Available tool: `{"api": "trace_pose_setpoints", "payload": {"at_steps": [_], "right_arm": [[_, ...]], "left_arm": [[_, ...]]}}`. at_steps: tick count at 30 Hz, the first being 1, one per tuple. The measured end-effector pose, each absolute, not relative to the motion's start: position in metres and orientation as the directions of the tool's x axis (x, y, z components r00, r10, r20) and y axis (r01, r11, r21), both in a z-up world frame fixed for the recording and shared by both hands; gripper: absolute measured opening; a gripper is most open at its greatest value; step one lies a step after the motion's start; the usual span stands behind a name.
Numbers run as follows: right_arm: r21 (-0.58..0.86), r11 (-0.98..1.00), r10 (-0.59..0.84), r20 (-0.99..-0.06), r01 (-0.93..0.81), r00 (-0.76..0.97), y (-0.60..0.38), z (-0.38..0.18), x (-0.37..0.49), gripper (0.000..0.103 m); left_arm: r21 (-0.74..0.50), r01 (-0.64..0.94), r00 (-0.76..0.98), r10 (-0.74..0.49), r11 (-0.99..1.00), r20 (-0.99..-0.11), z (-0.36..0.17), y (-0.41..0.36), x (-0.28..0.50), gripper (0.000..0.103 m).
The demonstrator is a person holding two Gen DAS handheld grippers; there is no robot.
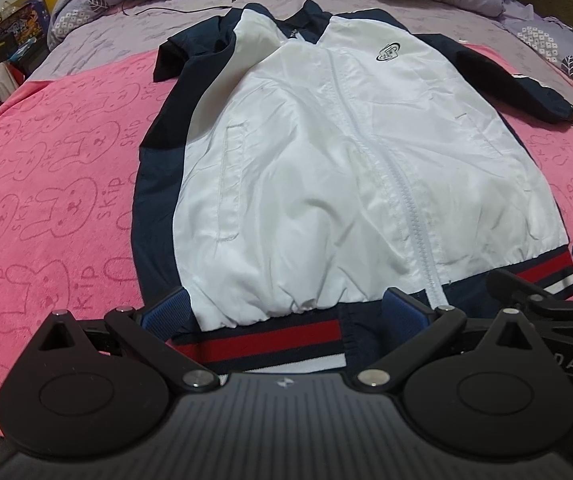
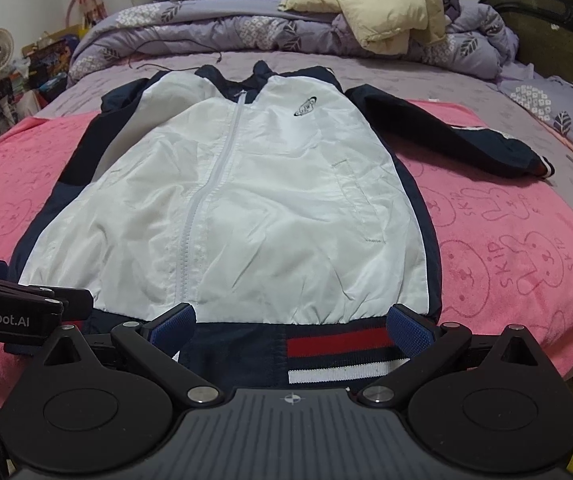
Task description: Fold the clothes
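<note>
A white zip jacket (image 1: 326,160) with navy sides and sleeves lies flat, front up, on a pink towel (image 1: 46,200), collar at the far end. Its red, white and navy hem band (image 1: 270,344) is nearest me. My left gripper (image 1: 284,310) hovers open over the left half of the hem, blue pads wide apart, holding nothing. My right gripper (image 2: 292,326) stands open the same way over the right half of the hem band (image 2: 338,354). One sleeve (image 2: 466,136) stretches out to the right. The other sleeve (image 1: 178,56) is bunched beside the collar.
The pink towel (image 2: 526,260) covers a bed with a purple sheet (image 2: 406,76). A rolled purple quilt (image 2: 190,36) and a cream padded coat (image 2: 366,4) lie at the far end, with a thin black cable (image 1: 182,10) beyond the collar. A dark headboard (image 2: 546,32) is at the right.
</note>
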State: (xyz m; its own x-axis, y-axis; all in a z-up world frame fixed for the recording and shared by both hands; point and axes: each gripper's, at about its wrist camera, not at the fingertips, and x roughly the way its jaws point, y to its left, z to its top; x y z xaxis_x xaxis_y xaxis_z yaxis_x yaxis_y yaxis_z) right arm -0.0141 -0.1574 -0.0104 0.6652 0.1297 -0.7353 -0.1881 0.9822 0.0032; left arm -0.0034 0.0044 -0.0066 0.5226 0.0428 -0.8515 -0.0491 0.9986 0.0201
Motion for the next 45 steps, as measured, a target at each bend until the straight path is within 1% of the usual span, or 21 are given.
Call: {"api": "trace_pose_setpoints", "payload": {"at_steps": [10, 16, 21, 45], "right_arm": [[0.013, 0.961, 0.197, -0.733, -0.277, 0.651, -0.162, -0.003, -0.010, 0.103], [0.002, 0.951, 0.211, -0.736, -0.310, 0.643, -0.158, -0.003, -0.009, 0.103], [-0.035, 0.937, 0.209, -0.740, -0.347, 0.639, -0.154, -0.002, -0.007, 0.103], [-0.033, 0.944, 0.191, -0.755, -0.328, 0.627, -0.158, -0.005, -0.005, 0.103]], "left_arm": [[0.024, -0.059, 0.512, 0.051, 0.998, -0.857, -0.009, 0.005, -0.005, 0.103], [0.016, -0.055, 0.509, 0.042, 0.998, -0.860, -0.009, 0.010, -0.004, 0.103], [0.015, -0.052, 0.504, 0.039, 0.999, -0.863, -0.011, 0.008, -0.005, 0.103], [0.011, -0.051, 0.495, 0.035, 0.999, -0.868, -0.014, 0.008, -0.006, 0.103]]}}
